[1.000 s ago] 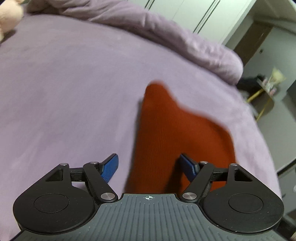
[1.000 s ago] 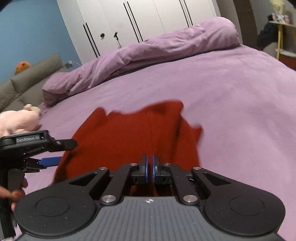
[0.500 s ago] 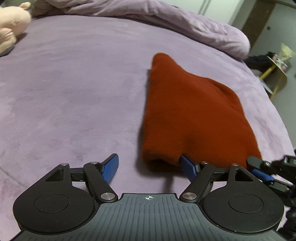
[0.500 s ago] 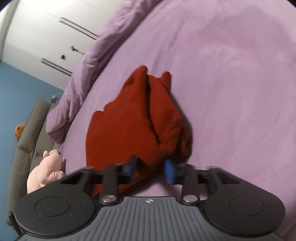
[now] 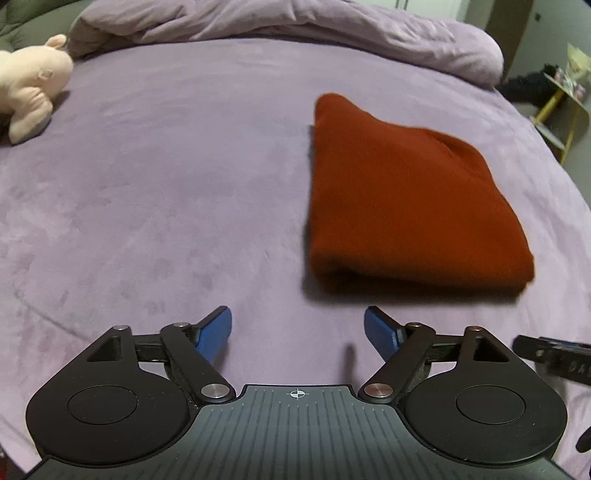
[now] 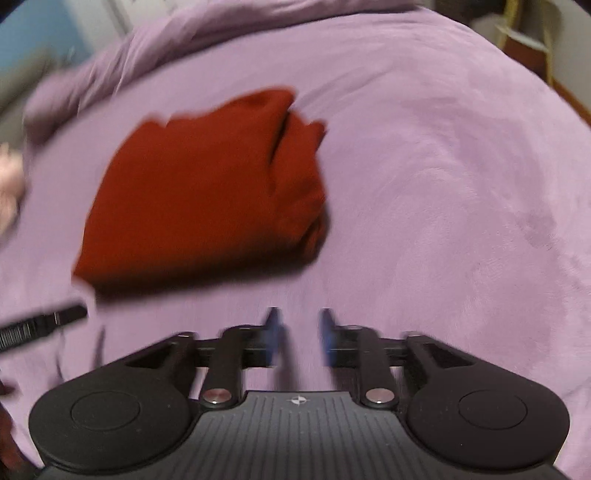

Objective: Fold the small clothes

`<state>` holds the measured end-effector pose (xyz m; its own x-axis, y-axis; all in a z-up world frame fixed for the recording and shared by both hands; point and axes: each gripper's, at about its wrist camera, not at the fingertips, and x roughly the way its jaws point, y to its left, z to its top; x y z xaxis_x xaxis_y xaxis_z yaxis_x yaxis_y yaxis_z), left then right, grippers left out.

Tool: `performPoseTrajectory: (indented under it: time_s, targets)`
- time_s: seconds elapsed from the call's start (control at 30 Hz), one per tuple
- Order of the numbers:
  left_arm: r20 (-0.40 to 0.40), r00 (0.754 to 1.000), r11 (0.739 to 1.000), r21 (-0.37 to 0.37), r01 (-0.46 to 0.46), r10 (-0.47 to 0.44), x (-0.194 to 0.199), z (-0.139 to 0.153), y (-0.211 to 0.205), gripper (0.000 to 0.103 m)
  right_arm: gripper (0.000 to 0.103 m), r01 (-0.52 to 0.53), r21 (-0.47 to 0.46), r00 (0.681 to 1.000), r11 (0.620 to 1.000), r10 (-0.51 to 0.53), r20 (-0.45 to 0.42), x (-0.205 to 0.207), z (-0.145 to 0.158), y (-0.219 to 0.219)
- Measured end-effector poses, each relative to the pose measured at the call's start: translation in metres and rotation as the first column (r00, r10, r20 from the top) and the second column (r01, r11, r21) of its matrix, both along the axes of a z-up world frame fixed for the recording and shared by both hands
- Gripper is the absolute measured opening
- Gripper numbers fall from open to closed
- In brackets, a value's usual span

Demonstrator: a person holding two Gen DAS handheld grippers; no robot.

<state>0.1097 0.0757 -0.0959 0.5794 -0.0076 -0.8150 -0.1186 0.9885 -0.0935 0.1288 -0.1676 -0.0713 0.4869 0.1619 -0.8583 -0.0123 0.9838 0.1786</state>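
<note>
A folded rust-red garment [image 5: 402, 199] lies flat on the purple bed [image 5: 166, 177]. It also shows in the right wrist view [image 6: 207, 192], blurred, with layered edges at its right side. My left gripper [image 5: 297, 330] is open and empty, just short of the garment's near folded edge. My right gripper [image 6: 298, 338] is open and empty, a little behind the garment's near right corner. Each gripper's tip shows at the edge of the other's view.
A rolled purple duvet [image 5: 295, 29] lies along the far side of the bed. A pink plush toy [image 5: 27, 81] sits at the far left. A yellow-legged side table [image 5: 561, 103] stands off the bed's right edge.
The right gripper opened and let go of the garment, which now lies folded on the bed. Both grippers pulled back from it toward the near side.
</note>
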Motion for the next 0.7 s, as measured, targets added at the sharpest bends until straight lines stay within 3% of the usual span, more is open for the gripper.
performPoseTrajectory:
  time_s: [0.07, 0.13, 0.3, 0.47, 0.7]
  targets:
    - [-0.02, 1.0, 1.0, 0.02, 0.011, -0.011, -0.002, 0.005, -0.005, 0.087, 0.049, -0.049, -0.038, 0.999, 0.998, 0.05, 0.004, -0.01, 0.005, 0.012]
    - [-0.021, 1.0, 0.999, 0.043, 0.01, -0.009, -0.002, 0.01, -0.007, 0.091, 0.064, -0.08, -0.054, 0.997, 0.995, 0.081, 0.008, -0.014, 0.012, 0.021]
    - [0.032, 0.999, 0.999, 0.041, -0.003, 0.002, -0.006, 0.033, -0.005, 0.098, 0.086, -0.125, -0.105, 0.99, 0.987, 0.131, 0.057, -0.006, 0.035, 0.043]
    - [0.07, 0.997, 0.997, 0.08, 0.013, -0.018, -0.009, 0.049, -0.009, 0.1, 0.089, -0.123, -0.127, 0.99, 0.984, 0.13, 0.054, -0.001, 0.049, 0.054]
    - [-0.02, 0.999, 0.993, 0.111, 0.048, -0.046, 0.0, 0.05, -0.013, 0.1, 0.089, -0.074, -0.155, 0.997, 0.985, 0.078, 0.022, 0.003, 0.051, 0.057]
